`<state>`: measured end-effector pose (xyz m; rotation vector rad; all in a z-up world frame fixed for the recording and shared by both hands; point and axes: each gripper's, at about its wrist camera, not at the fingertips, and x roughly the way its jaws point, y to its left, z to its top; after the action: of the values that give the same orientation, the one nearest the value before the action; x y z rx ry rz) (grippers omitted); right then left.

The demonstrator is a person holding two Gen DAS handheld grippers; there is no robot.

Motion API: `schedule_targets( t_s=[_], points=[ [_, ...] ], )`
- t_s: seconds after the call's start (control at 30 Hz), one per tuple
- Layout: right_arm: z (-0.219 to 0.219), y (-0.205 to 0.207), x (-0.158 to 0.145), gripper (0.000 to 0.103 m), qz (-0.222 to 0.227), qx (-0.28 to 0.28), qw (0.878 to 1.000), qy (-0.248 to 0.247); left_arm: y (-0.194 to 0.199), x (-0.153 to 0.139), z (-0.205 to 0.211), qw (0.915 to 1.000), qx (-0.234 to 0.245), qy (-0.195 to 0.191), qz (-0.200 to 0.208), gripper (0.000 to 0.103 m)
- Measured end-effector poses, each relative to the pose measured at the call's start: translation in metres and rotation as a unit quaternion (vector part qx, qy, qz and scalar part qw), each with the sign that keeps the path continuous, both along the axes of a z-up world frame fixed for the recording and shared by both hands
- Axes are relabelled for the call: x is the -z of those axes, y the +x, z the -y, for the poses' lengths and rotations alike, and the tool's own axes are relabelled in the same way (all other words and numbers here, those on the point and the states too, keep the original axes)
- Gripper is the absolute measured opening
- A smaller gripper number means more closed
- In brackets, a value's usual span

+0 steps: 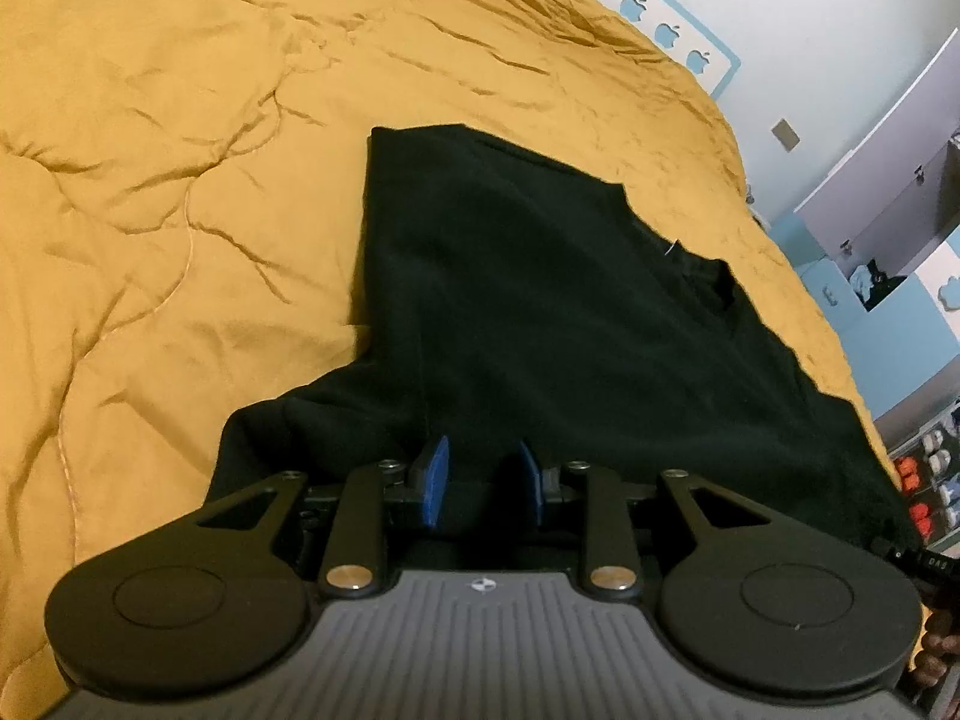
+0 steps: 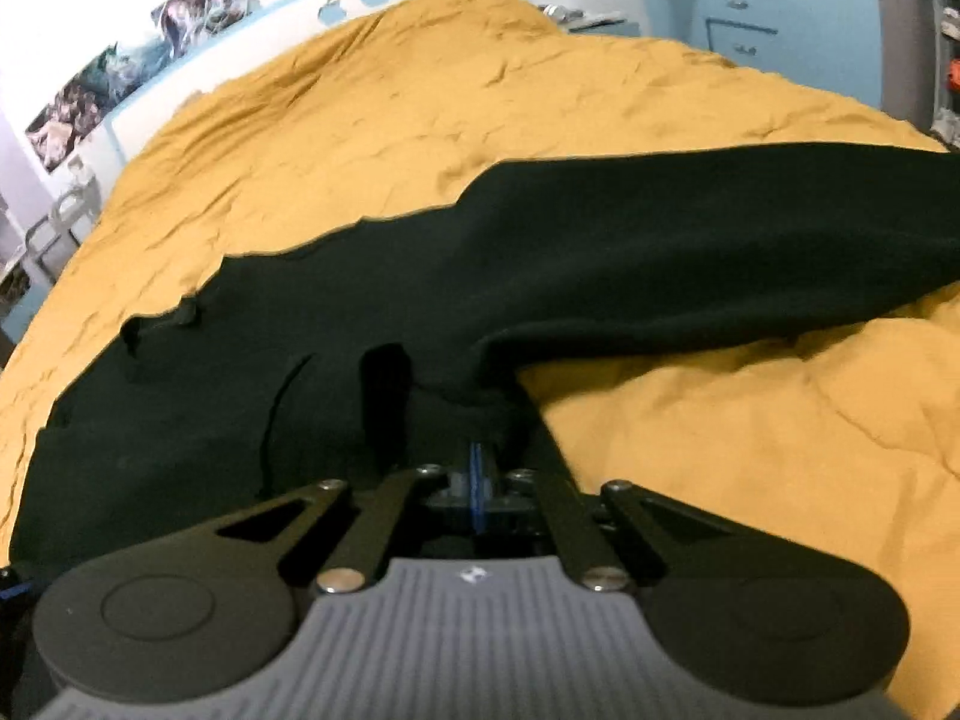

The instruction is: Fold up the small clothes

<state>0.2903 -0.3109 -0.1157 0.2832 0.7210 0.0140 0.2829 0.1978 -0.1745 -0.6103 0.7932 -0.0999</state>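
A black T-shirt (image 1: 540, 312) lies spread on a mustard-yellow quilt (image 1: 180, 180), its neck opening toward the right edge. My left gripper (image 1: 483, 474) hovers at the shirt's near edge. Its blue pads (image 1: 437, 480) stand apart, and their inner faces are bare, with dark cloth beneath the gap. In the right wrist view the same T-shirt (image 2: 540, 276) stretches across the quilt (image 2: 750, 450), one part running off to the right. My right gripper (image 2: 477, 450) is shut, its pads meeting in a thin blue line. A bunched fold of the shirt is drawn into its tips.
The quilt covers a bed and is wrinkled all over. A white and blue wall with apple shapes (image 1: 669, 33) stands behind the bed. Blue drawers (image 2: 744, 30) and shelves of small items (image 1: 924, 480) stand at the right. Pictures (image 2: 120, 78) hang on the left wall.
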Motion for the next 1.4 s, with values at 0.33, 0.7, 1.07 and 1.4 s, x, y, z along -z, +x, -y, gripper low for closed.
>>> schedule_targets(
  t_s=[0.33,0.7,1.07,1.4],
  points=[
    [-0.087,0.026,0.005,0.000,0.022,-0.156,0.988,0.004,0.008,-0.012,0.020,0.9996,0.017,0.020,0.001,0.039],
    [-0.060,0.032,0.027,0.000,-0.032,-0.107,0.993,0.044,-0.005,-0.047,0.034,0.9994,0.026,-0.007,0.020,0.039],
    [0.140,-0.081,-0.059,0.082,0.129,0.205,0.969,0.056,0.003,-0.092,0.192,0.9775,0.170,-0.068,0.105,0.057],
    [0.246,-0.060,-0.012,0.079,0.095,0.377,0.912,0.133,0.063,-0.045,0.299,0.9715,0.218,-0.084,0.037,0.057]
  ],
)
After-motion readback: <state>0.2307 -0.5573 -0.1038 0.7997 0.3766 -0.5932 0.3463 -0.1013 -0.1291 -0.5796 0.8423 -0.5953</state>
